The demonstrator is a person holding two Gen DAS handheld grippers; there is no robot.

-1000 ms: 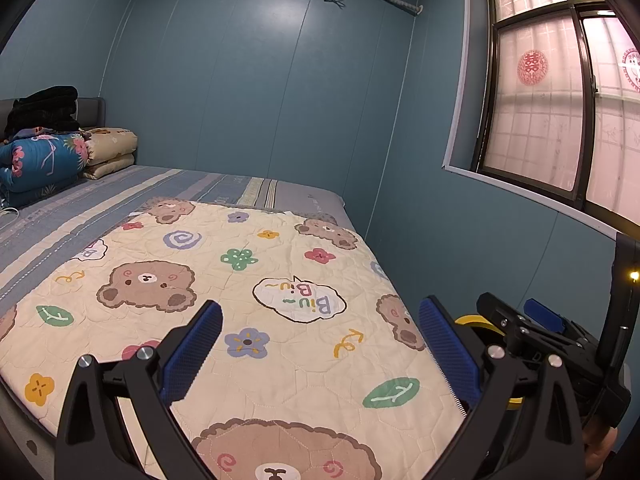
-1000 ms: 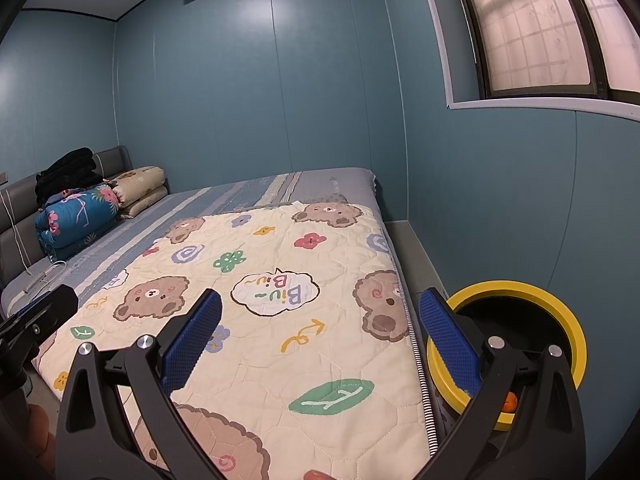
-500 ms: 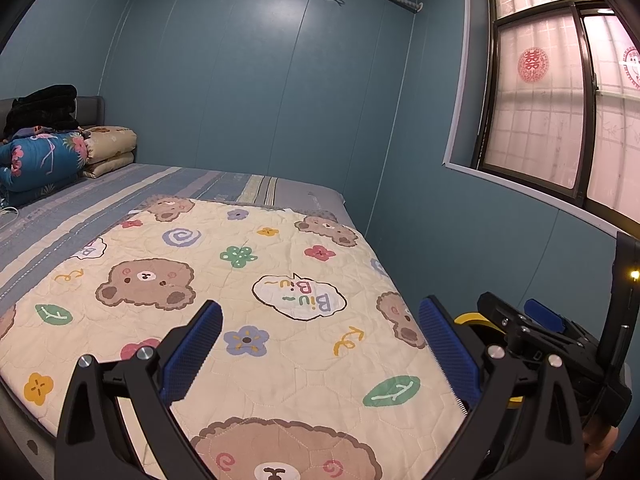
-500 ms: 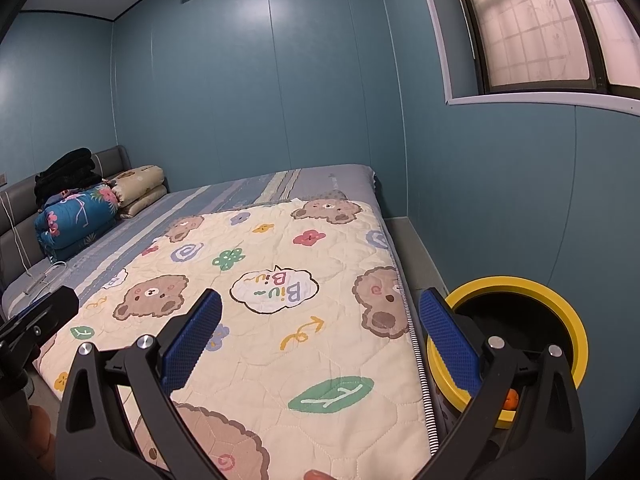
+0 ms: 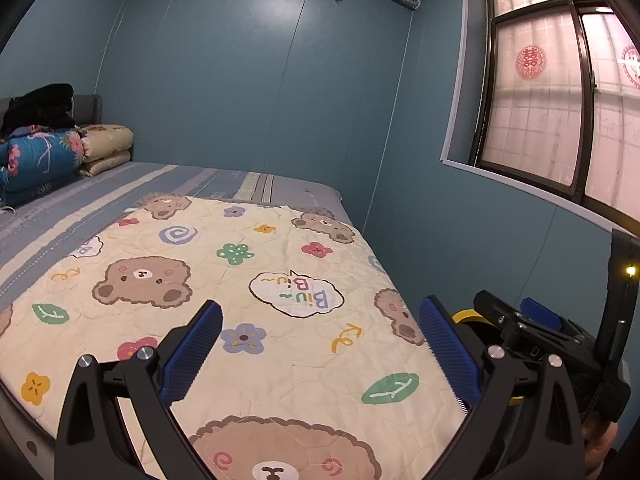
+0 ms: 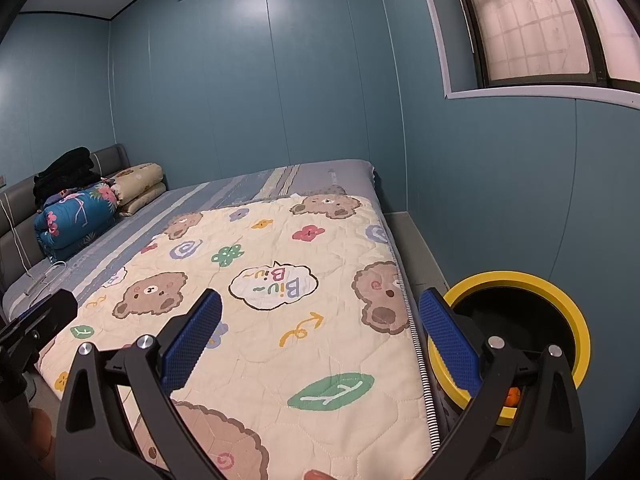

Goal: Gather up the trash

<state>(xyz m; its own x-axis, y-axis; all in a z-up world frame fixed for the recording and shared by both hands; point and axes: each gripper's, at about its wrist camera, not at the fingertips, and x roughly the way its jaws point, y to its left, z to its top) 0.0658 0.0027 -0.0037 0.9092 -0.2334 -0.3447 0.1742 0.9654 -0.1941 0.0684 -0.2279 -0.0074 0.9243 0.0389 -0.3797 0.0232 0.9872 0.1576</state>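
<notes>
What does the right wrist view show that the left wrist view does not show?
Only the right wrist view shows the inside of the yellow-rimmed bin, with something small and orange low in it, and the floor strip between bed and wall. Only the left wrist view shows the red paper cutout on the window. Both show the open left gripper or open right gripper, the bear quilt and the folded bedding.
</notes>
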